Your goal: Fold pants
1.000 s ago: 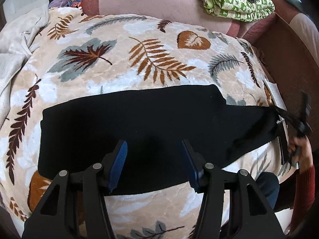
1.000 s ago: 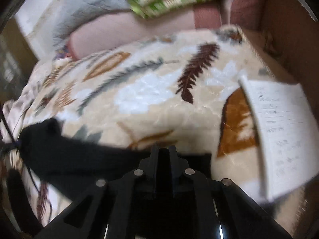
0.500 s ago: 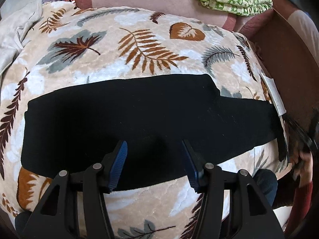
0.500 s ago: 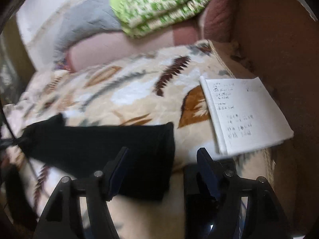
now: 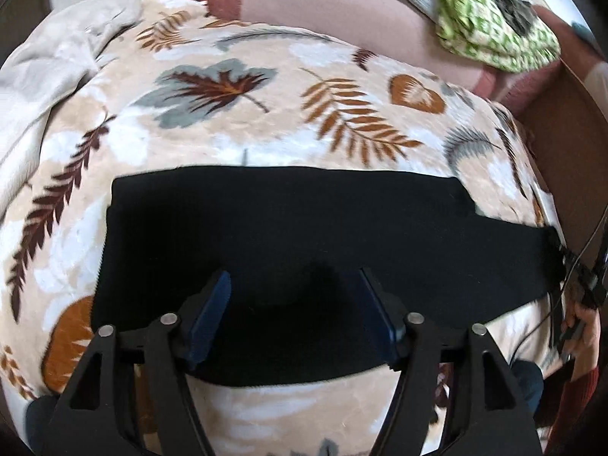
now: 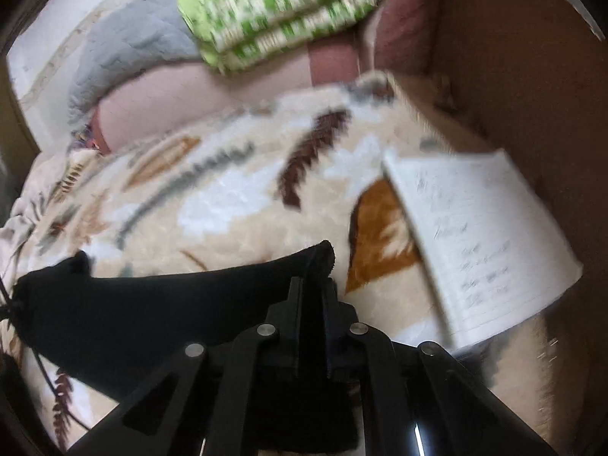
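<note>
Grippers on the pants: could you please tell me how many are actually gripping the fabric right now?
1. The right gripper is shut on the leg end of the black pants, by the notebook. The left gripper hovers open over the waist part, holding nothing.

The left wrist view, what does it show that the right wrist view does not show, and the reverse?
Only the left wrist view shows the left tongs, open above the pants, which lie spread almost full length, and a beige cloth at the left. Only the right wrist view shows the right tongs shut on the pants' end, and a written notebook. Both show the leaf-print blanket and the green checked cloth.
</note>
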`<state>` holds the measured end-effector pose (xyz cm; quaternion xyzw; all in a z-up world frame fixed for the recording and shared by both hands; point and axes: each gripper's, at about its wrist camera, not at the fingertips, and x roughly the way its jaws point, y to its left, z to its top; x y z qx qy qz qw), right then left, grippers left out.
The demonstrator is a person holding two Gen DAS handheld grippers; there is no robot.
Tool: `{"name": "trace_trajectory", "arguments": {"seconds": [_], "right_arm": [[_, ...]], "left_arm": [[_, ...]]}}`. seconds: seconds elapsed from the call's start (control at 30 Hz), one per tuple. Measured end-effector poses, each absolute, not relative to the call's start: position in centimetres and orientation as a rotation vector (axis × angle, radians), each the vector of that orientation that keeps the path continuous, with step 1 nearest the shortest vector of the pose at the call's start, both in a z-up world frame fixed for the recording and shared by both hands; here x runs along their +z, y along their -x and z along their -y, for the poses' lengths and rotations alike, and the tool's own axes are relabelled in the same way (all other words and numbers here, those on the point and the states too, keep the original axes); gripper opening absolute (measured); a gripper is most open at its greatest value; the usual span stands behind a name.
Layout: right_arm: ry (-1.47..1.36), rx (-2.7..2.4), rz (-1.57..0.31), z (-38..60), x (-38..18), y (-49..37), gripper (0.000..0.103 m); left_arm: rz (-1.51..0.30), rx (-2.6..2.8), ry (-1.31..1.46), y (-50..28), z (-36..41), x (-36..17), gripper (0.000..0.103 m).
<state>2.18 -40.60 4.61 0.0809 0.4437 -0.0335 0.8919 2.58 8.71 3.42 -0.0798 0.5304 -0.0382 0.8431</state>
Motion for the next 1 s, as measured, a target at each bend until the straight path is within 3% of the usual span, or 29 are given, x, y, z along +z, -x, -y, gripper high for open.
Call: {"name": "trace_trajectory", "arguments": {"seconds": [0.07, 0.2, 0.37, 0.4, 0.7, 1.0], "right_arm": [[-0.13, -0.092, -0.961, 39.9, 3.0, -2.5, 0.008], [-0.162, -0.106, -0.939, 40.0, 5.1, -1.5, 0.017], [-0.19, -0.025, -0.825, 37.2, 9.3, 0.3, 0.05], [-0.202, 0.008, -0.814, 36.3, 9.7, 0.3, 0.052], [-0.16, 0.303, -0.829, 22.8, 8.0, -0.4, 0.053], [-0.184, 0.41, -0.885, 15.6, 4.7, -2.6, 0.053]], "left_arm": [[-1.133, -0.065, 0.162, -2.8, -8.8, 2.2, 0.068], [-1.092, -0.07, 0.117, -2.6, -8.3, 2.6, 0.068], [-1.064, -0.065, 0.1, -2.5, -8.8, 3.7, 0.068], [-1.056, -0.062, 0.101, -2.4, -9.0, 4.0, 0.068], [-1.018, -0.006, 0.112, -2.1, -11.1, 4.9, 0.071], [-1.032, 0.013, 0.115, -3.2, -11.7, 3.0, 0.071]]}}
